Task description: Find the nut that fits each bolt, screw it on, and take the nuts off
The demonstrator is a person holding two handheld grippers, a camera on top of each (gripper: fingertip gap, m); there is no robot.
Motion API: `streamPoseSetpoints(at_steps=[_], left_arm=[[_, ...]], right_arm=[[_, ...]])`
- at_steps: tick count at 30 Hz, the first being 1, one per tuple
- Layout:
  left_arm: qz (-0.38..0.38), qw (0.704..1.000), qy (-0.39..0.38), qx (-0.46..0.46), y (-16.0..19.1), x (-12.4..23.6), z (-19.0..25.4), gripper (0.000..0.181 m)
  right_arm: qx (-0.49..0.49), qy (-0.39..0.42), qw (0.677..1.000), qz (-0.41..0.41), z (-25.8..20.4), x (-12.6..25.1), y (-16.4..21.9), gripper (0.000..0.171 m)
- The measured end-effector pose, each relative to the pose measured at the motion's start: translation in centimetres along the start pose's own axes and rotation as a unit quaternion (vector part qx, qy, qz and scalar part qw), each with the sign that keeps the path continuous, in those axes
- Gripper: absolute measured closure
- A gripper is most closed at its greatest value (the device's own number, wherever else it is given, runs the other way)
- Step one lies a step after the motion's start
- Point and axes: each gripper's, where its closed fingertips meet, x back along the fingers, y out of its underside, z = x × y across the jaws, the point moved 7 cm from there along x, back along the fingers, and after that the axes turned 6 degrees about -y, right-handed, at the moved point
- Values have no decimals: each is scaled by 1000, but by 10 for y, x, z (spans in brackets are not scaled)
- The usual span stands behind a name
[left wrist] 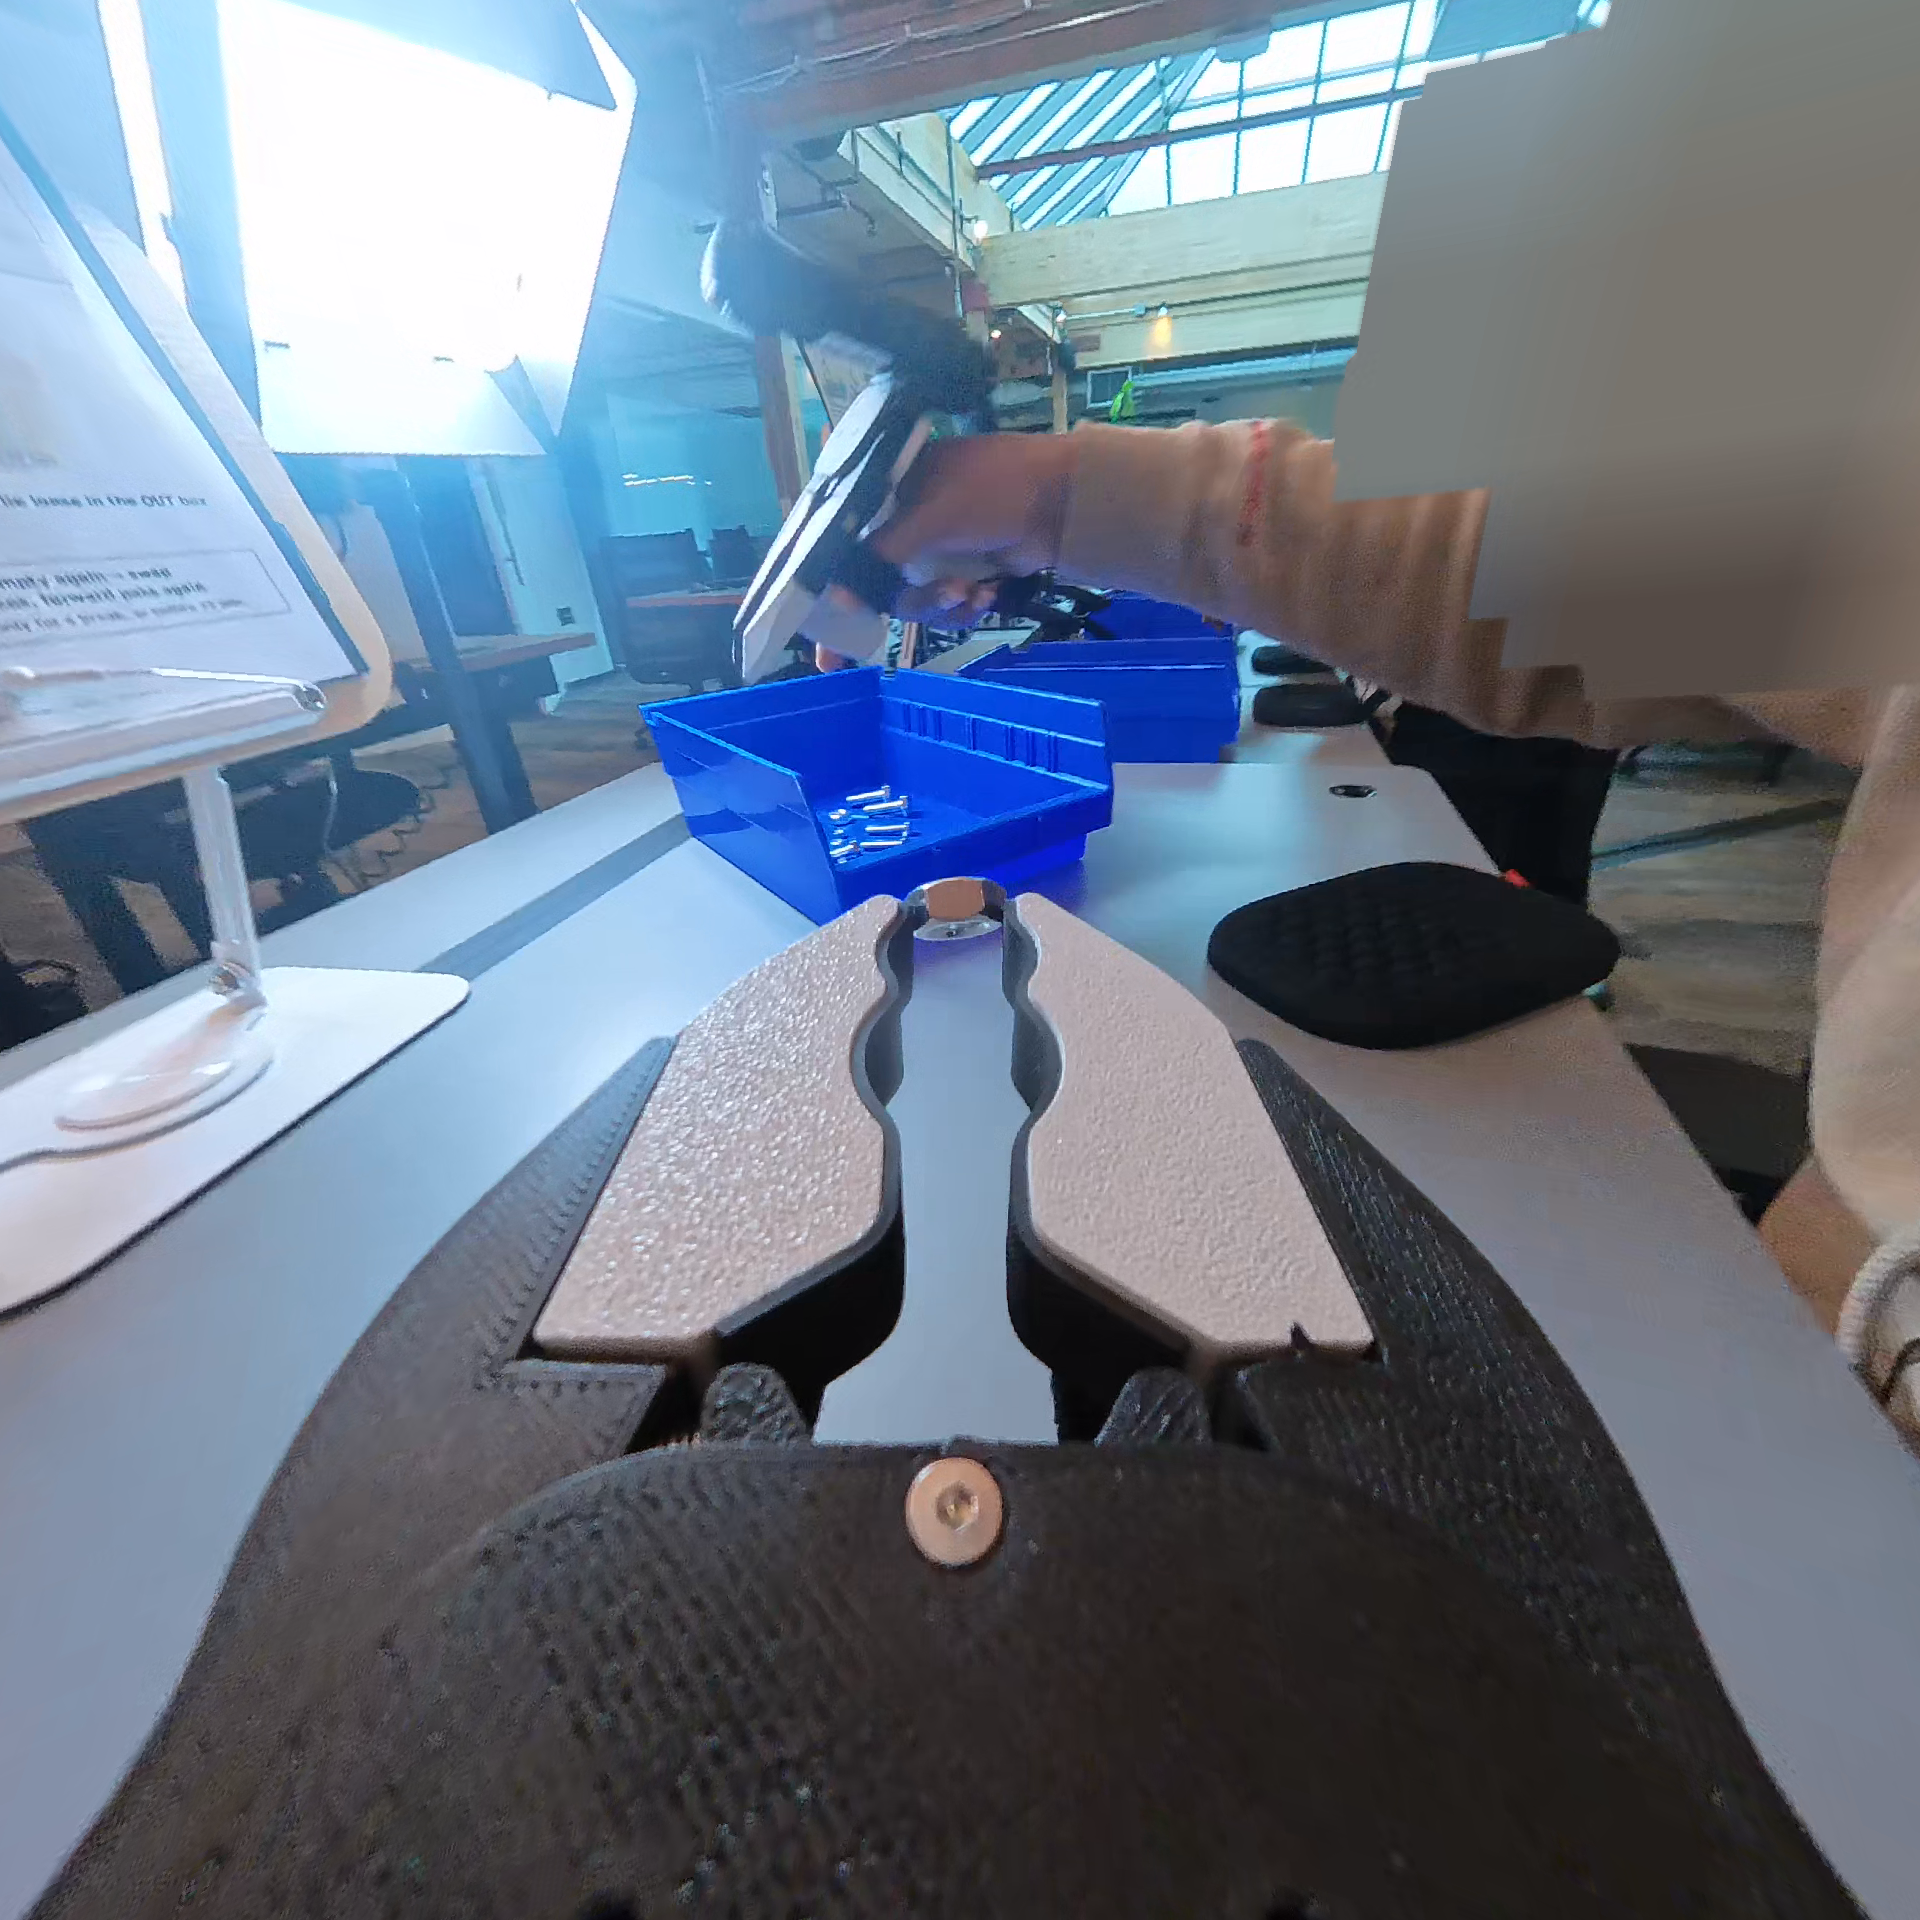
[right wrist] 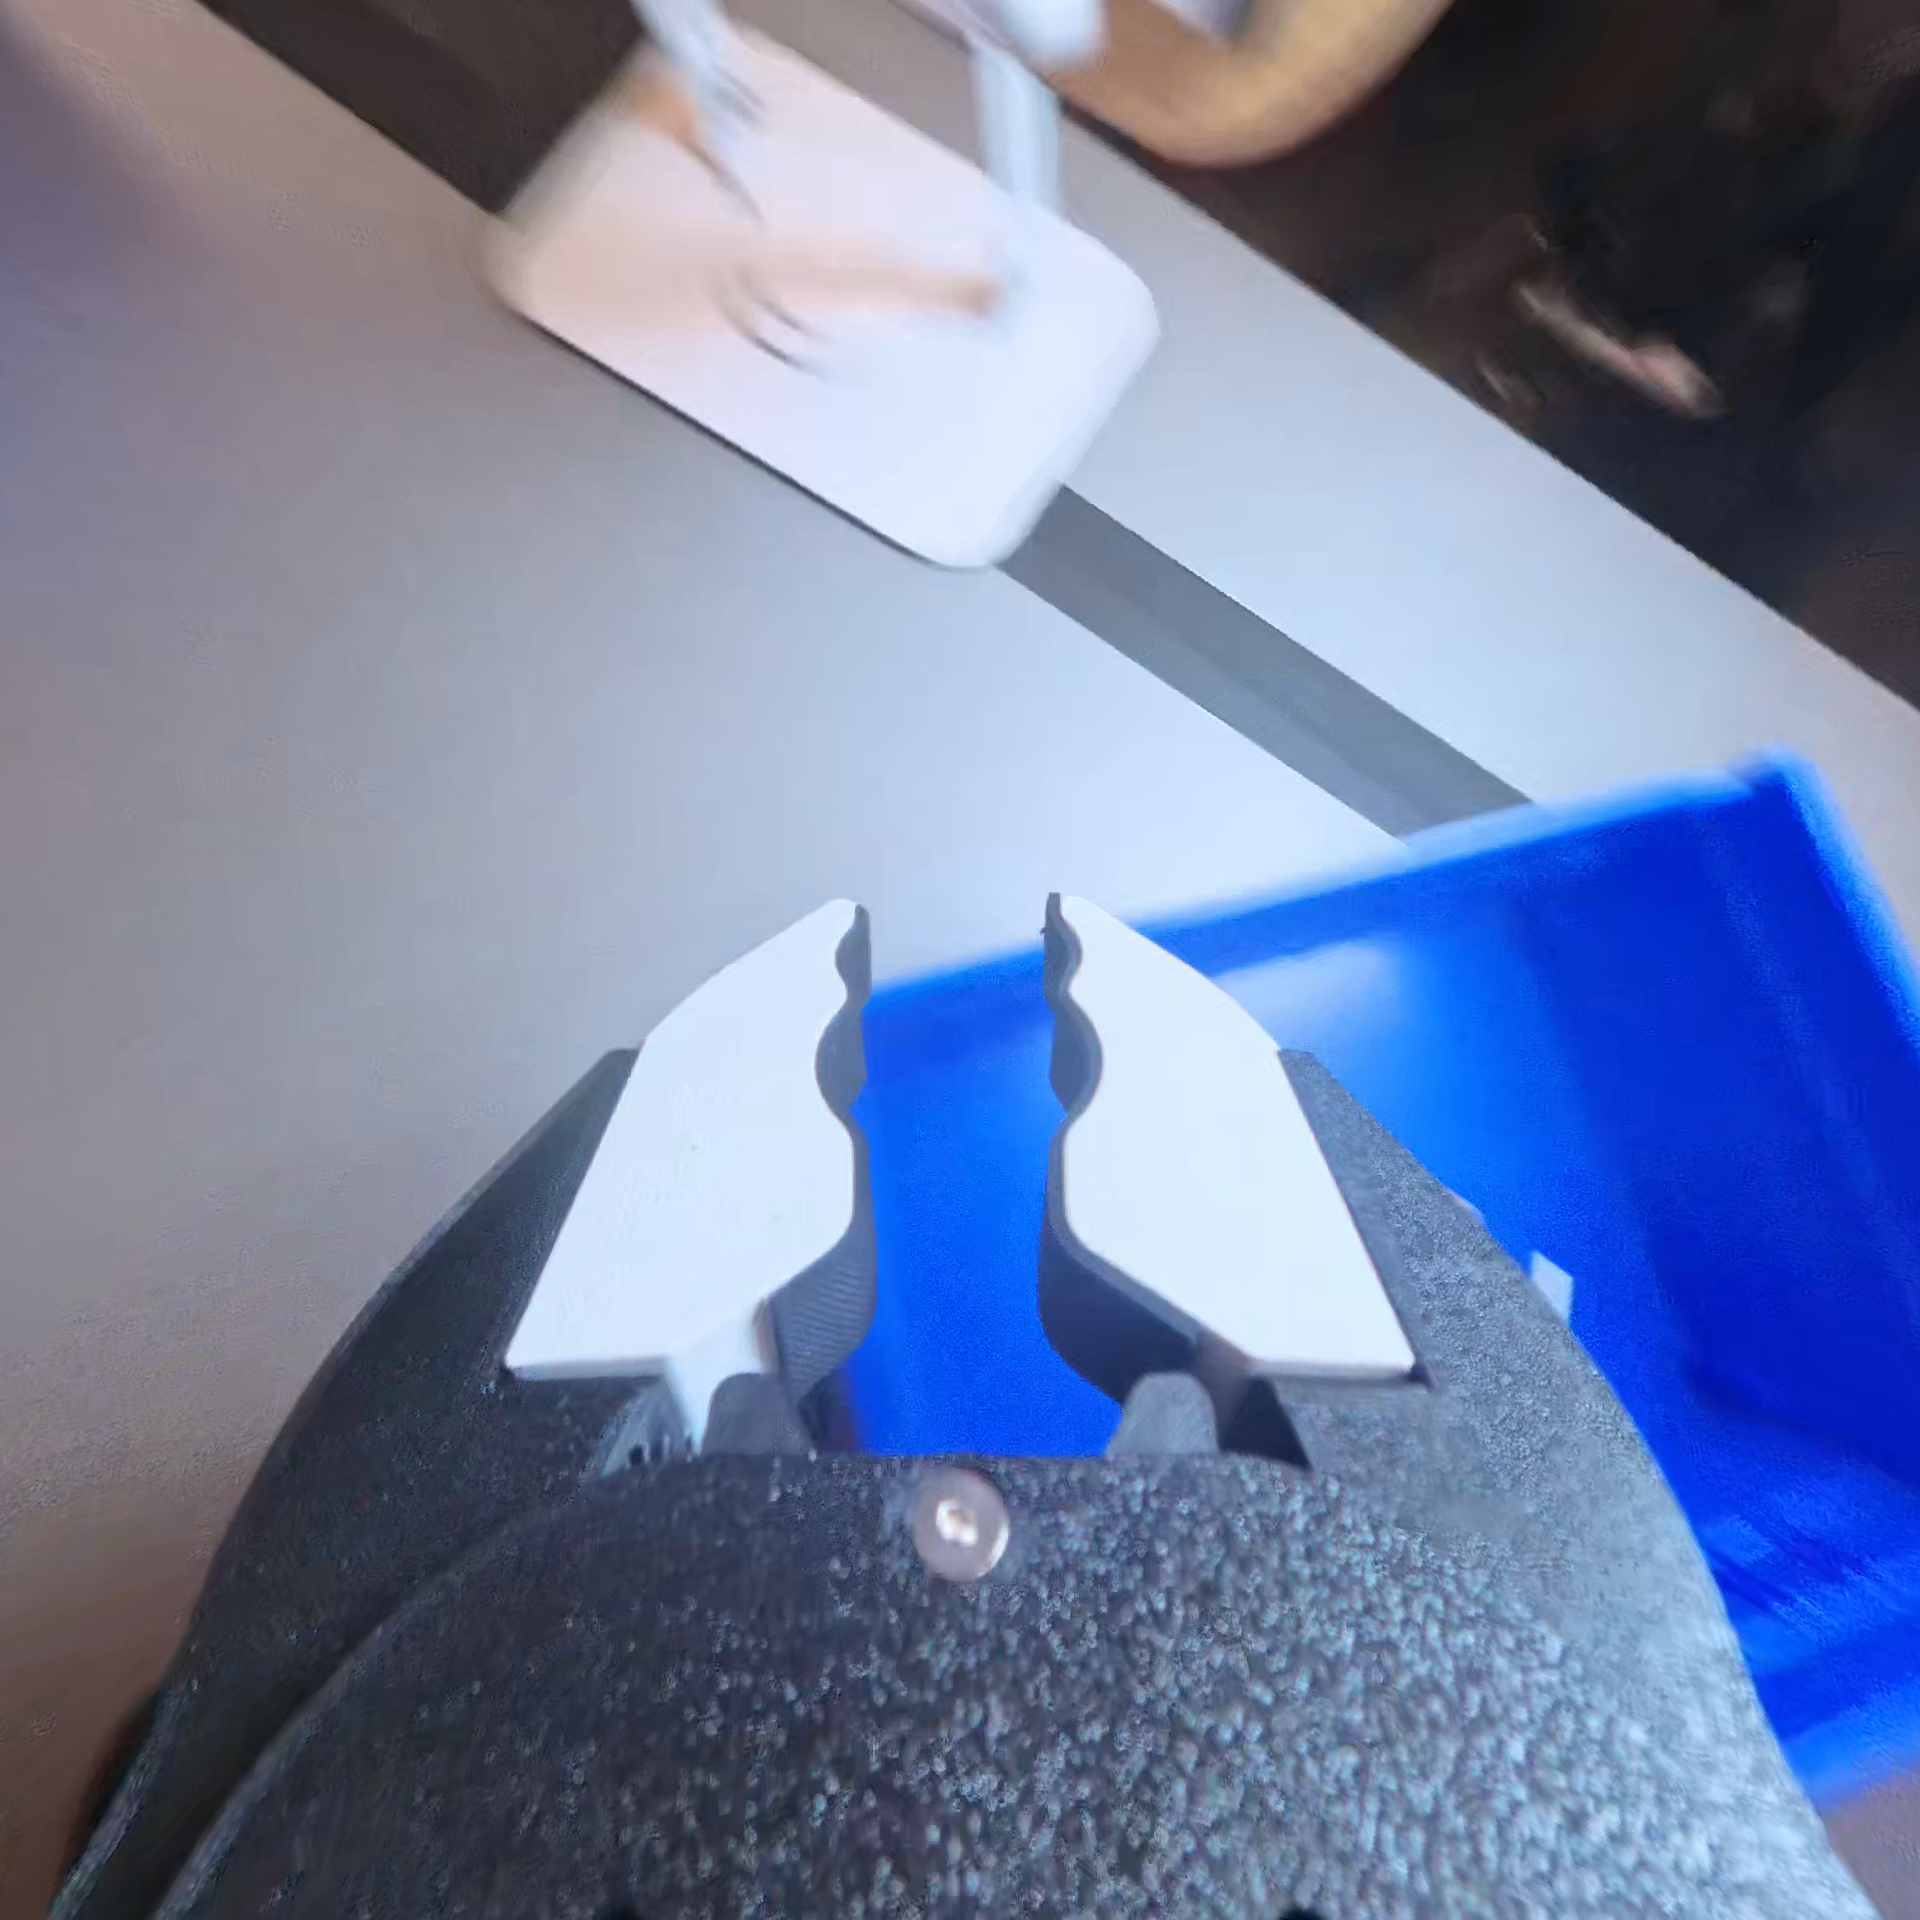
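The left gripper holds a nut pinched between its fingertips, low over the grey bench and just in front of the blue bin. Loose bolts lie on the bin floor. The right gripper hangs above the bin's near corner with fingers parted and nothing between them (this view is motion-blurred, so no bolts can be made out in it).

Hazards, as judged:
- The nut is held only at the extreme tips; a sideways knock or twist could eject it.
- A bolt grasped off-axis would cross-thread.
- A descending right gripper could strike the bin wall and shift the bin
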Motion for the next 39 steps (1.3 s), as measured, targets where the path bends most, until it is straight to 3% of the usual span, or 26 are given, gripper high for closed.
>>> streamPoseSetpoints(at_steps=[2, 5, 7, 10, 23, 28, 39], left_arm=[[-5, 999, -20, -42, -2, -1, 4, 165], [-11, 992, -55, -115, -5, -1, 11, 165], [-15, 983, -76, -166, -6, -1, 15, 165], [-18, 973, -90, -214, -7, -2, 21, 165], [-32, 954, -98, -282, -1, -6, 28, 165], [-86, 974, -80, -196, 16, -11, 14, 155], [-97, 977, -96, -166, 20, -10, 3, 157]], right_arm=[[24, -105, 991, 79, -79, 5, -8, 139], [61, -201, 968, 138, -181, 3, 0, 139], [54, -260, 950, 163, -228, -1, 6, 139], [21, -312, 934, 175, -261, -11, 11, 139], [19, -305, 940, 150, -270, -33, 20, 152], [105, -193, 969, 115, -255, -45, 23, 153], [102, -34, 992, 67, -167, -45, 33, 153]])
